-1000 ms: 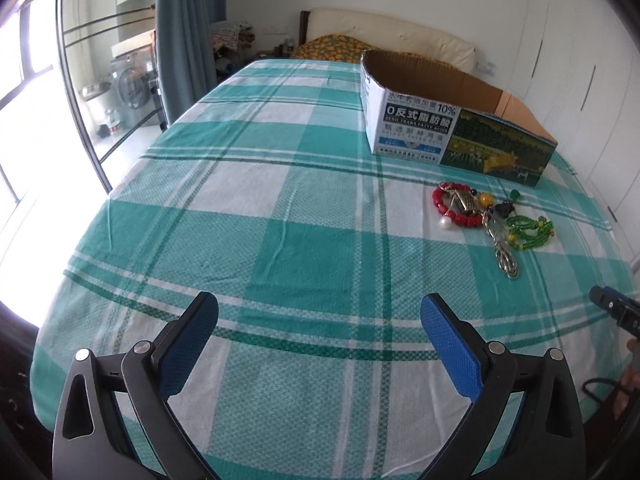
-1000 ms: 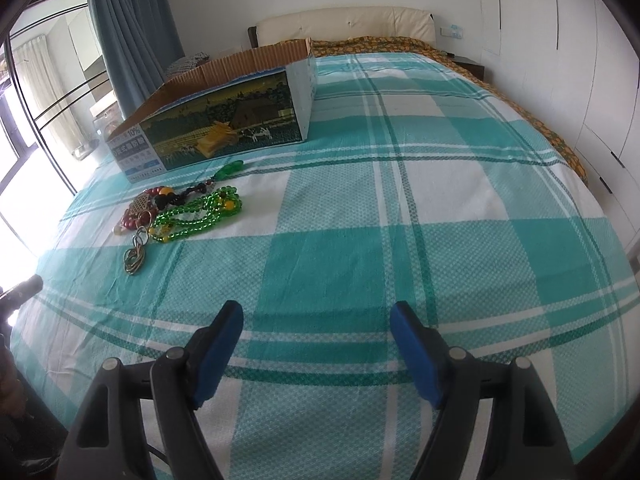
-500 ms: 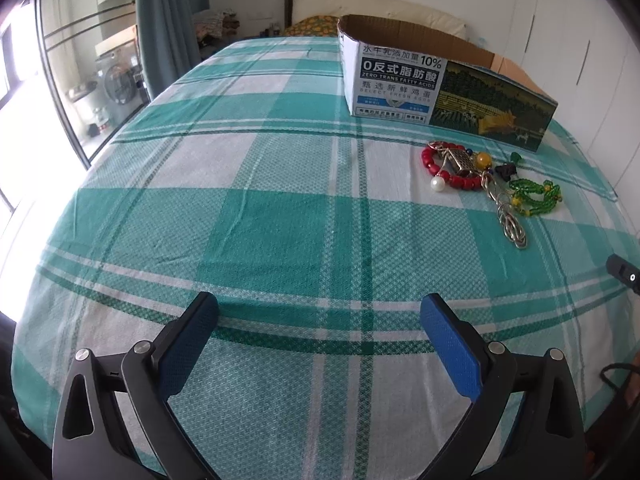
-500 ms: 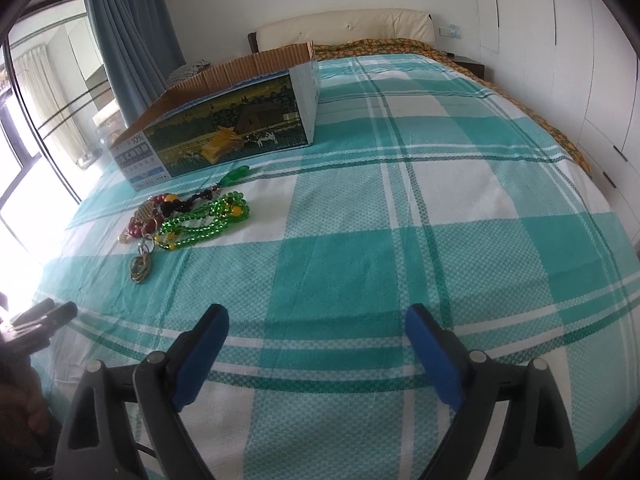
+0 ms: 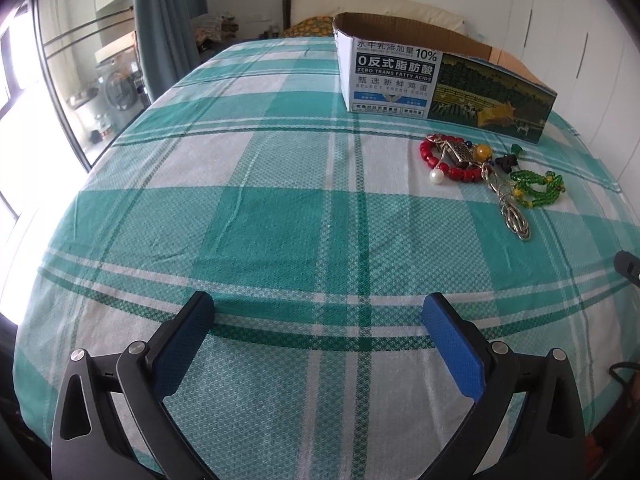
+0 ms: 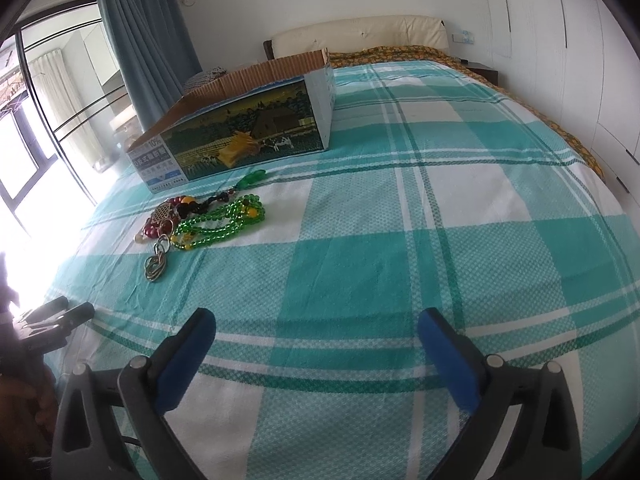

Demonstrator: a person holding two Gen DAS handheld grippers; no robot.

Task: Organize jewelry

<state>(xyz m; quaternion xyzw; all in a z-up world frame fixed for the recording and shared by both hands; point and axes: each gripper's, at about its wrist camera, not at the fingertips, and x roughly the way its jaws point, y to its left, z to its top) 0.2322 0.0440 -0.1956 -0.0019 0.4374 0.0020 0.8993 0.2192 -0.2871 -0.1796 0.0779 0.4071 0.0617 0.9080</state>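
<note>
A heap of jewelry lies on the green checked bedspread: a red bead bracelet with a white pearl, a metal chain and pendant, and green beads. The heap also shows in the right wrist view, with the green beads and the metal chain. An open cardboard box stands just behind the heap and shows in the right wrist view too. My left gripper is open and empty near the bed's front edge. My right gripper is open and empty, to the right of the heap.
The bedspread covers the whole bed. A headboard and pillows lie at the far end. A window and blue curtain stand to the left. White wardrobes line the right wall. The left gripper's tip shows at the right view's left edge.
Both grippers have moved forward toward the jewelry and box, which look larger and nearer now. Both stay open and empty.
</note>
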